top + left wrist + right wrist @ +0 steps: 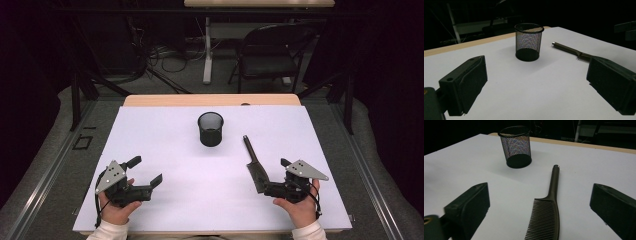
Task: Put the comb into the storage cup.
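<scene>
Comb (254, 164): dark, flat plastic, with a slim rounded handle and a wide blade of fine, close-set teeth; it lies flat on the white table sheet (165, 145) at about 4 o'clock from the sheet's centre, handle tip pointing toward 11 o'clock. In the right gripper view the comb (549, 216) lies between the two black jaws, toothed end nearest the camera, with bare sheet showing on both sides of it; neither jaw touches it. Right gripper (272, 181) sits low at 5 o'clock, jaws spread wide, nothing clamped, held in the person's right hand (300, 207). Left gripper (146, 171) at 7 o'clock, held in the left hand (117, 210), jaws also spread wide over bare sheet, nothing between them. Jaw pads are blocky, matte, faintly ribbed. Mesh pen cup (210, 129): black wire mesh, round, slightly tapered, solid dark base, upright at about 12 o'clock from centre, well apart from both grippers and near the comb's handle tip without touching. Sheet is smooth and matte; a tan wooden table edge (210, 99) shows along its far side. A grey three-cornered plate tops each gripper.
</scene>
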The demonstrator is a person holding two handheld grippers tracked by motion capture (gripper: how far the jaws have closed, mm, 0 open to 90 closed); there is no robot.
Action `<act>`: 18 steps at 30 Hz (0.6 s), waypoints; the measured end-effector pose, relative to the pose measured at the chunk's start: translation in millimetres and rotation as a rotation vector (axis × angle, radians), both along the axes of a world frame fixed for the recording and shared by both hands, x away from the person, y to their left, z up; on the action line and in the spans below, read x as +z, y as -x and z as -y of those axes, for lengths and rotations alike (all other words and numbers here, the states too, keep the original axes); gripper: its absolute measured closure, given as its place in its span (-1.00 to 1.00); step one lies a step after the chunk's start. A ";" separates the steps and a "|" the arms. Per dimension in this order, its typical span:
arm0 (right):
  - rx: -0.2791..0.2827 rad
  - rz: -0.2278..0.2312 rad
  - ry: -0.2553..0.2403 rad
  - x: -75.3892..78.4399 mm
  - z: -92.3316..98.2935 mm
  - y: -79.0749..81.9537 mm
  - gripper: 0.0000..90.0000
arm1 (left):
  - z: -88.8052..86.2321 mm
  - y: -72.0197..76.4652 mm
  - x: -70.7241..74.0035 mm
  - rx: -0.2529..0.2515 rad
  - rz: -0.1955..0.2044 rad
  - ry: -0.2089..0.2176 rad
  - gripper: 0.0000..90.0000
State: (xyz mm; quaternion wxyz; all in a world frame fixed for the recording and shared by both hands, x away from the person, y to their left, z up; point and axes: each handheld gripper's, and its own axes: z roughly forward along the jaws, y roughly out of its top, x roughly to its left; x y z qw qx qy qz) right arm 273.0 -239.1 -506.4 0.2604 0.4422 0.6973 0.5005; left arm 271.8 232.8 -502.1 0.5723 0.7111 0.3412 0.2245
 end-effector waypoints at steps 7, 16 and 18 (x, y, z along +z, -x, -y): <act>0.022 -0.014 0.035 -1.6 -2.7 -6.4 -0.67 | -0.3 1.2 -0.3 0.004 -0.008 0.001 -0.93; 0.050 -0.037 0.079 -0.9 -10.3 -24.3 -0.46 | -0.3 5.2 0.8 0.001 -0.005 0.001 -0.91; 0.047 -0.039 0.087 -0.9 -11.2 -26.0 -0.45 | -0.5 5.5 0.9 0.002 -0.007 -0.004 -0.91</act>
